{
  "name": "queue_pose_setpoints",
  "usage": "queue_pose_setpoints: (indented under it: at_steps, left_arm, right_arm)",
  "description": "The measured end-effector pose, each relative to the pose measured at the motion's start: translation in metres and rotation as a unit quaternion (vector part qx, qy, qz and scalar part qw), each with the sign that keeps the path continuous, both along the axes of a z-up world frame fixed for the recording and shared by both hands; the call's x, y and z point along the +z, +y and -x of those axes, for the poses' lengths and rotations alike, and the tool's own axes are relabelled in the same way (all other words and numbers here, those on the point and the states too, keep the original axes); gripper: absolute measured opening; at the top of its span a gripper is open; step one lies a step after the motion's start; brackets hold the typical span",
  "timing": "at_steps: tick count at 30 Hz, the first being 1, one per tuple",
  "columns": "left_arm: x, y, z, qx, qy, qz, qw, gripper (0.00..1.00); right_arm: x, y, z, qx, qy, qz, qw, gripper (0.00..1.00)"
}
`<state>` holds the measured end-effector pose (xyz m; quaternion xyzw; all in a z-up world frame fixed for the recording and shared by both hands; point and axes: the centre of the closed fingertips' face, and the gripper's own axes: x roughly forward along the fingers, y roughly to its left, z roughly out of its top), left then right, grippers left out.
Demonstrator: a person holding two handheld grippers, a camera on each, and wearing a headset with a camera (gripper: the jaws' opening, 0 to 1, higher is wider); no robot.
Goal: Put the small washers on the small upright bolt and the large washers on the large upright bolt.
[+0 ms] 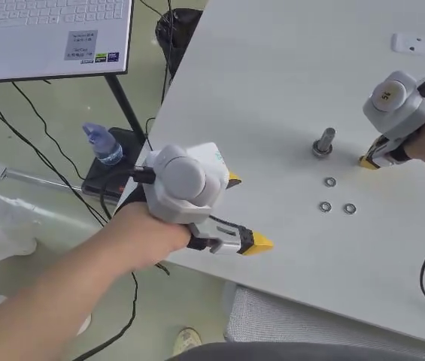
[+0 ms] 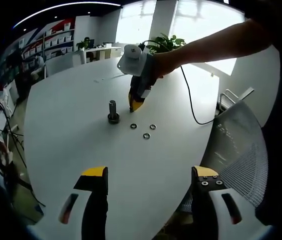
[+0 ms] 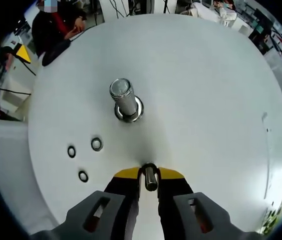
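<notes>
Washers (image 1: 330, 182) lie loose while our right gripper (image 1: 368, 162), clamped on the small bolt (image 3: 150, 179), probably stands it beside the big bolt (image 3: 126, 102); left gripper (image 2: 149, 172) hangs wide apart.

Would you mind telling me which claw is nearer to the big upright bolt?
Right. The right claw, shut on a small bolt, is just beside the big bolt. The left claw is open at the table edge, far beyond the washers.

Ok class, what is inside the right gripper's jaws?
A small metal bolt is pinched between the right gripper's yellow tips. Its rounded end shows; the jaws cover its lower part.
</notes>
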<state>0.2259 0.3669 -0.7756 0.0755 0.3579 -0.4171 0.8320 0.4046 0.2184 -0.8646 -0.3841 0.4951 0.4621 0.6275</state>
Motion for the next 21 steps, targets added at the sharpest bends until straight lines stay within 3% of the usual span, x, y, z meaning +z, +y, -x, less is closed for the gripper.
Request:
queue_pose_setpoints:
  at_steps: [7, 11, 15, 21]
  left_arm:
    - [-0.0002, -0.001, 0.0002, -0.002, 0.002, 0.001, 1.0, 0.66]
    - [-0.0008, 0.0009, 0.0, 0.0, 0.002, 0.0, 1.0, 0.66]
    - [-0.0009, 0.003, 0.0014, 0.001, 0.002, 0.0, 1.0, 0.66]
    - [-0.0014, 0.0043, 0.0034, 0.003, 0.001, 0.001, 1.0, 0.66]
  right_arm:
    - [-0.005, -0.0021, -0.0054, -0.002, 0.001, 0.001, 1.0, 0.14]
    - [-0.0065, -0.0013, -0.0062, -0.008, 0.002, -0.004, 1.0, 0.2]
    - [-0.0053, 0.0008, -0.0081, -0.012, 0.005, -0.013, 0.9998, 0.29]
    - [0.0007, -0.0013, -0.0038, -0.008, 0.009, -0.002, 0.9999, 0.29]
